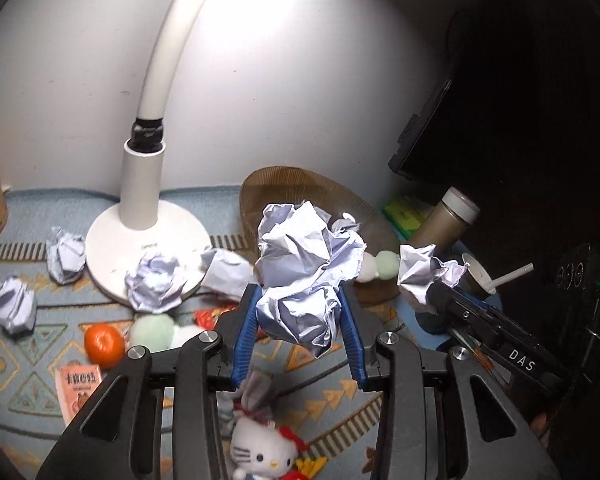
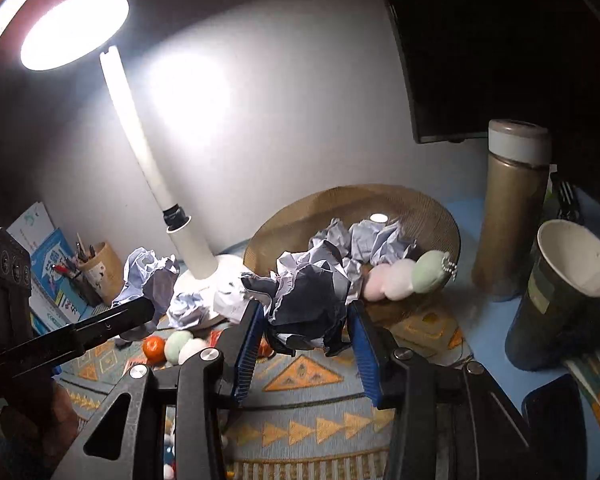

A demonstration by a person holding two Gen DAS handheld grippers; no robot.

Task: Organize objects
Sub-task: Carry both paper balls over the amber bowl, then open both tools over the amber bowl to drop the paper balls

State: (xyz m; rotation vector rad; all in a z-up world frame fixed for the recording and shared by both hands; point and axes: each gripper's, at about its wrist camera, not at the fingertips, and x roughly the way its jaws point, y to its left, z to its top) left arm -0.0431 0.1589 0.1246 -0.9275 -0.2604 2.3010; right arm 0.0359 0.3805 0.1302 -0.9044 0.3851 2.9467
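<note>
Two paper wads lifted, basket ahead

Left wrist view: the left hand-held gripper (image 1: 298,316) pinches a crumpled paper ball (image 1: 300,268) above the desk (image 1: 28,208); the woven basket (image 1: 300,188) lies just beyond. Right wrist view: the right hand-held gripper (image 2: 306,334) pinches a shadowed, creased wad (image 2: 308,304); its basket (image 2: 432,216) lies ahead, slightly right and nearer.

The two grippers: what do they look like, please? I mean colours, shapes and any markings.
Both grippers, left gripper and right gripper, have black angular link arms with triangular cut-outs and round silver pivot bolts. Their fingers carry ribbed blue pads. Seen from the left wrist, the right gripper's black body bears white letters "DAS".
</note>
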